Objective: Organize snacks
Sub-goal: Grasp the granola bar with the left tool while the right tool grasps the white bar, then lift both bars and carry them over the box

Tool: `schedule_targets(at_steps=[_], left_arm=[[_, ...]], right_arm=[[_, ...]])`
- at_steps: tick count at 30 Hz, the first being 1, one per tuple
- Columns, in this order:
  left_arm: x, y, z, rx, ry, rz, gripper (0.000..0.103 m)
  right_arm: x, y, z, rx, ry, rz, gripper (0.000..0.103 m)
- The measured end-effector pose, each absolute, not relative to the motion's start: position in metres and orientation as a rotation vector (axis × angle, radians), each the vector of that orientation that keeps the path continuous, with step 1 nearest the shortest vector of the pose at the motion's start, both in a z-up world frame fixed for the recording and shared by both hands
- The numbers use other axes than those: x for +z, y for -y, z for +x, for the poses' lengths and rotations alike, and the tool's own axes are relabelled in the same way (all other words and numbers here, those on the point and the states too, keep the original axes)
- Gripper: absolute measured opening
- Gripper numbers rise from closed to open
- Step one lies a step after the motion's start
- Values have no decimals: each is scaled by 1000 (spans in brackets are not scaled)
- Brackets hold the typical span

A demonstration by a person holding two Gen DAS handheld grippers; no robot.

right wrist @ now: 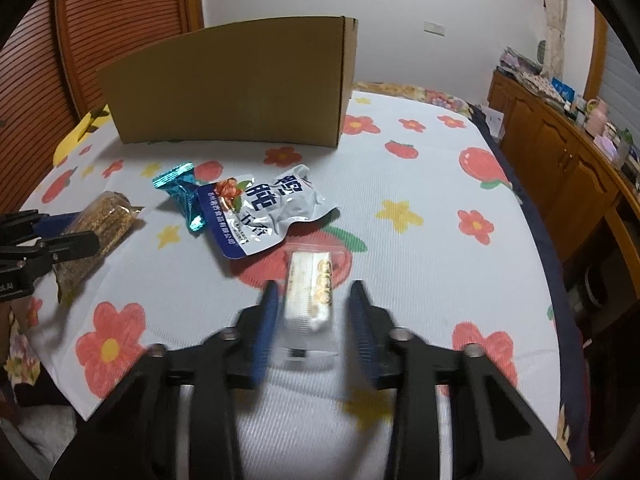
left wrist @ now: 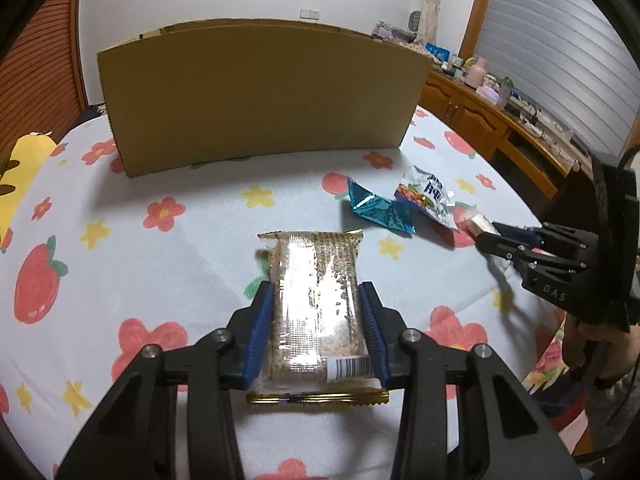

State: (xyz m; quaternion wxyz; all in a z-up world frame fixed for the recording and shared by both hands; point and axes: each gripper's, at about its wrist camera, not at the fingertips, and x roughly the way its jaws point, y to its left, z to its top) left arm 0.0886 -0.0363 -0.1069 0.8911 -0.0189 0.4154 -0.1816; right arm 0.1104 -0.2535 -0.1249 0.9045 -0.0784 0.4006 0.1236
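The grain bar [left wrist: 316, 304] is clamped between the blue pads of the left hand-held gripper [left wrist: 318, 332], low in the centre of the left view. In the right view the right hand-held gripper [right wrist: 314, 320] is seen with its fingers apart, straddling the white bar [right wrist: 310, 292]; the left pad looks close to it, the right one apart, though blur leaves contact uncertain. The teal packet [right wrist: 182, 196] and the silver pouch [right wrist: 264, 210] lie overlapping just above, and the box [right wrist: 236, 84] stands at the upper left.

Risks, as judged:
- The white bar's slick wrapper may be squeezed out sideways if the fingers are shut off-centre.
- The soft bedsheet [right wrist: 420, 216] may be pinched along with it.
- The pouch could be nudged.
- The grain bar may be crushed if clamped too hard.
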Motion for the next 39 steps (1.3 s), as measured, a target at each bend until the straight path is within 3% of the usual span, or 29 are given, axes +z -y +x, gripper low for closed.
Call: schedule_targets(at_steps=[2,39], left_arm=[[-105,33,87,-375,-851,-47,41],[-55,14,78,-357,-668,-75,41]], right_arm=[[-125,254,109,252,-816,-169,20],[-83,256,75,321,-673,-78,20]])
